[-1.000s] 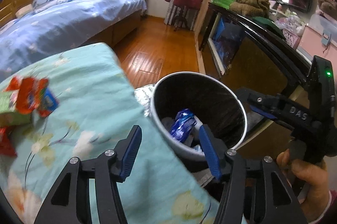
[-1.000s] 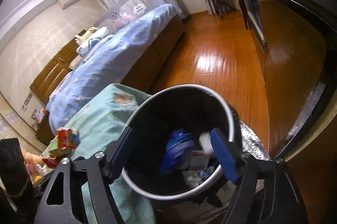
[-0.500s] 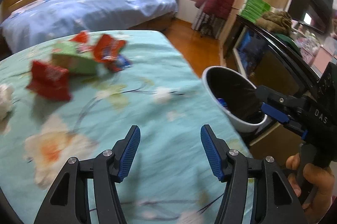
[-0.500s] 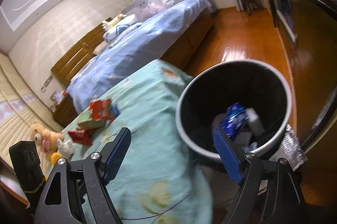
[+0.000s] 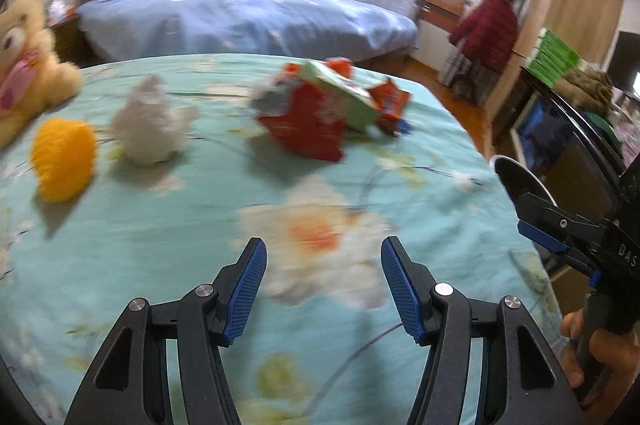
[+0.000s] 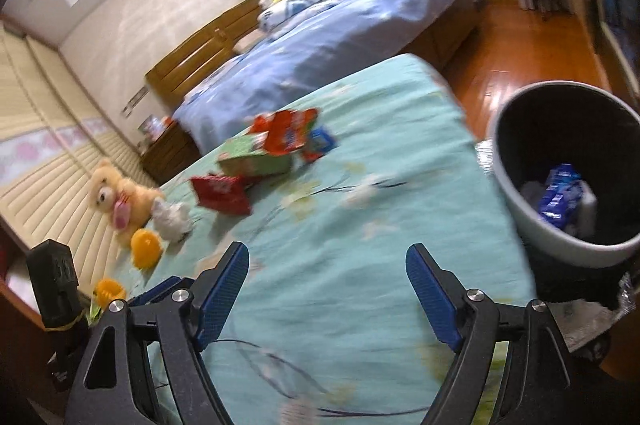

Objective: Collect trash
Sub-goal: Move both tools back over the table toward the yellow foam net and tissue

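Note:
A pile of wrappers lies on the teal flowered bedspread [image 5: 160,225]: a red packet [image 5: 308,129], a green box [image 5: 348,101] and a red-blue wrapper [image 5: 390,105]. In the right wrist view the same red packet [image 6: 222,193], green box [image 6: 252,161] and red-blue wrapper [image 6: 292,133] show. A grey bin [image 6: 520,209] beside the bed holds a blue wrapper [image 6: 560,193]. My left gripper [image 5: 322,285] is open and empty over the bedspread, short of the pile. My right gripper [image 6: 328,297] is open and empty, left of the bin.
A yellow teddy bear [image 5: 24,65], a white plush [image 5: 148,125] and an orange ball [image 5: 64,157] lie left of the pile. The bin rim [image 5: 520,177] shows at the bed's right edge. A blue bed [image 5: 248,17] stands behind, a dark cabinet [image 5: 568,153] at right.
Both grippers swung left, away from the bin and over the bedspread. The wrapper pile and the plush toys came into the middle of the left wrist view. Both stayed open.

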